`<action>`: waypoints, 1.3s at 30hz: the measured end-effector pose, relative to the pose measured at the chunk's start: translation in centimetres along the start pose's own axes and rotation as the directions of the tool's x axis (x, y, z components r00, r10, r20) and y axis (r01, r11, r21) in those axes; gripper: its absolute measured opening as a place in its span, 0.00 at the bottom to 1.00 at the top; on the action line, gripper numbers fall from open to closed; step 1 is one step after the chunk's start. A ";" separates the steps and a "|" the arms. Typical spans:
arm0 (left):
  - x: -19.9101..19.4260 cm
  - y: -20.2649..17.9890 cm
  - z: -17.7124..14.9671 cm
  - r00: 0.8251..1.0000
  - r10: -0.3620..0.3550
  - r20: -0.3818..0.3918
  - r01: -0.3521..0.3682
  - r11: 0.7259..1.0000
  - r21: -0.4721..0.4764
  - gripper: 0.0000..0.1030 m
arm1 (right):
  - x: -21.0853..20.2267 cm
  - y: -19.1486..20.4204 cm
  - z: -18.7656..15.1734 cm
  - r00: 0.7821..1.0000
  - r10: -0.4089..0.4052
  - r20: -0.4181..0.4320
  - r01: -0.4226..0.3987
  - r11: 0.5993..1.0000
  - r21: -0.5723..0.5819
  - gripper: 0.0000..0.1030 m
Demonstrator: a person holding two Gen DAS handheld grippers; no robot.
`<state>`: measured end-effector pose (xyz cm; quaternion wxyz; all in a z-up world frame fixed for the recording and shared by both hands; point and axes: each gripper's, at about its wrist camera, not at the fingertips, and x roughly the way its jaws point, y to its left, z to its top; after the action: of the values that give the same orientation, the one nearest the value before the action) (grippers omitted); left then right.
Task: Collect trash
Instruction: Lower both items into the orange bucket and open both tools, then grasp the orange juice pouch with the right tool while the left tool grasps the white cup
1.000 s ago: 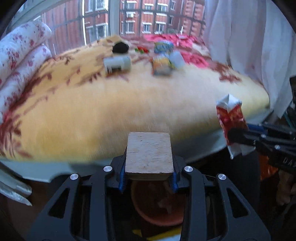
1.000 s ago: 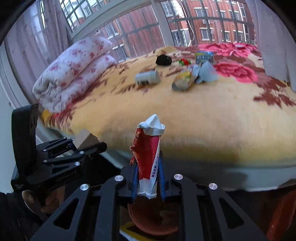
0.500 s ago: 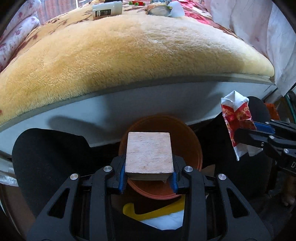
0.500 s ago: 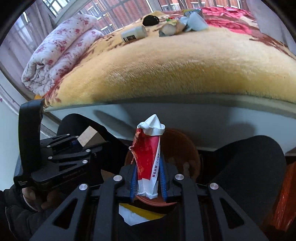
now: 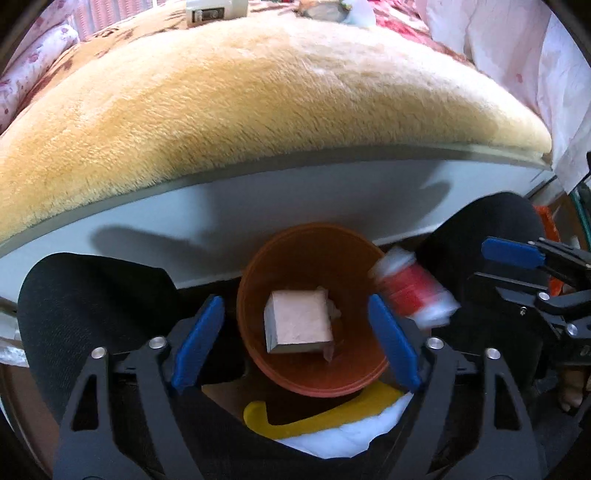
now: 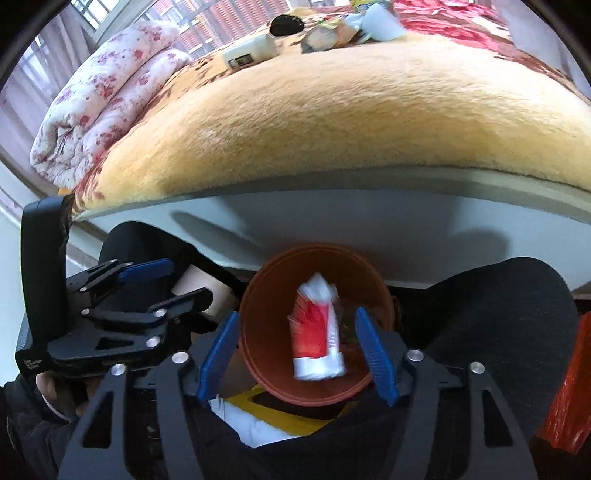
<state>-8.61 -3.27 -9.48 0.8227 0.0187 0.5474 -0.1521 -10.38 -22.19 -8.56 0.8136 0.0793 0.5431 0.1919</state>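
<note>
Above the orange bin (image 5: 255, 354), which stands on the floor against the white side of the bed (image 5: 258, 206), both of my grippers are held with jaws spread wide and nothing between the blue pads. Left gripper (image 5: 295, 339): its fingers frame the bin mouth, and a pale wooden block (image 5: 299, 321) sits within the bin's opening, clear of both pads; whether it rests on the bottom I cannot tell. Right gripper (image 6: 297, 352): likewise centred over the bin (image 6: 266, 295), with a red-and-white carton (image 6: 316, 332), motion-blurred, inside the rim and touching neither pad. From the left wrist view the same carton (image 5: 410, 291) appears blurred at the bin's right edge, just beside the right gripper (image 5: 517, 258). From the right wrist view the left gripper (image 6: 147, 284) appears left of the bin. Beyond the bin, on the yellow plush blanket (image 6: 351, 110), lie remaining items: a white bottle (image 6: 251, 51), a black object (image 6: 286, 24) and crumpled wrappers (image 6: 351, 29). A folded floral quilt (image 6: 99, 107) lies far left of the bin.
</note>
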 end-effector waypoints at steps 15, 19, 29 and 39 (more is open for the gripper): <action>-3.4 -0.4 1.5 0.996 0.049 0.078 -0.052 0.998 0.035 0.77 | -4.0 -1.6 2.4 0.997 0.009 0.082 -0.010 1.000 0.014 0.63; -6.9 -0.4 3.5 0.983 0.031 0.184 -0.040 0.998 0.050 0.78 | -6.4 -1.7 6.4 0.986 0.033 0.162 -0.032 0.999 -0.007 0.63; -9.9 1.7 9.0 0.937 0.080 0.341 -0.072 0.997 -0.034 0.86 | -4.1 -2.1 21.5 0.965 0.108 0.240 -0.133 0.987 0.090 0.63; -7.9 5.0 10.2 0.949 0.048 0.313 -0.015 0.994 -0.109 0.86 | 3.3 -5.4 30.9 0.988 0.062 0.143 -0.099 0.960 0.263 0.63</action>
<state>-0.93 1.34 1.11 0.9016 -0.0406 0.4161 -0.1108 20.26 -23.33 -0.94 0.8212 0.2238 0.5049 0.1436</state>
